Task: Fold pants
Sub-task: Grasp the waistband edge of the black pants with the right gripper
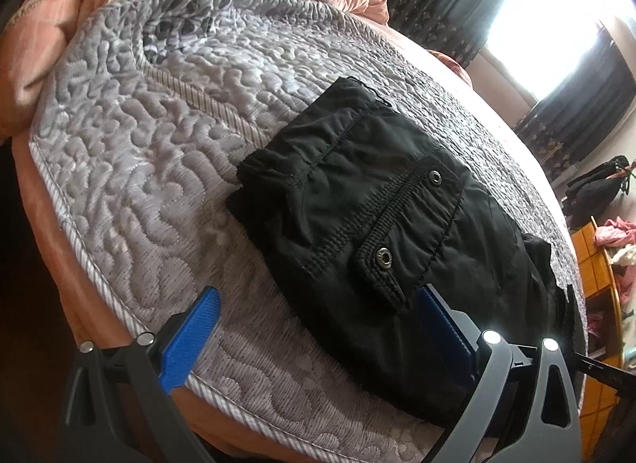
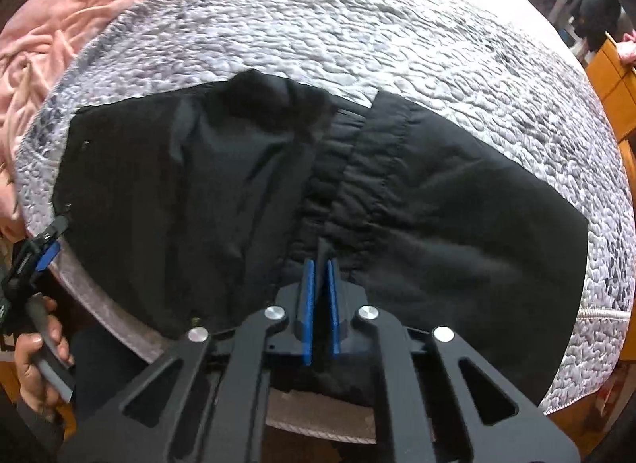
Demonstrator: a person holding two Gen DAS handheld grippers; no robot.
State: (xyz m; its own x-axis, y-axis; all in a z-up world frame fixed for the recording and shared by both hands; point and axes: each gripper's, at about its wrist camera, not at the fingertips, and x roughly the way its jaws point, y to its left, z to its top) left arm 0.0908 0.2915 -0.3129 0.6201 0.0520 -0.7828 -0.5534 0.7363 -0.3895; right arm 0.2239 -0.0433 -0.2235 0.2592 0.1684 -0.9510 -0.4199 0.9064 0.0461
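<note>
Black pants (image 2: 246, 192) lie partly folded on a grey quilted bedspread (image 2: 397, 37) that covers the bed, with a rumpled pink blanket (image 2: 59, 25) bunched at the far left. Seen from the right wrist, a folded-over leg panel (image 2: 457, 216) covers the right part of the garment, and a gathered elastic band (image 2: 334, 168) shows in the gap between the two halves.

The right gripper (image 2: 320, 264) points steeply down at the near edge of the pants, its blue fingers (image 2: 308, 304) drawn narrow, almost together, with a small tuck of black cloth rising just at their tips; whether they pinch it cannot be told.

The left gripper (image 1: 318, 304) hovers at the near left end of the pants, fingers (image 1: 190, 339) spread wide. One finger stands over bare bedspread, the other over black fabric beside a flap with two metal snaps (image 1: 384, 257). A hand (image 2: 39, 355) grips its handle.
</note>
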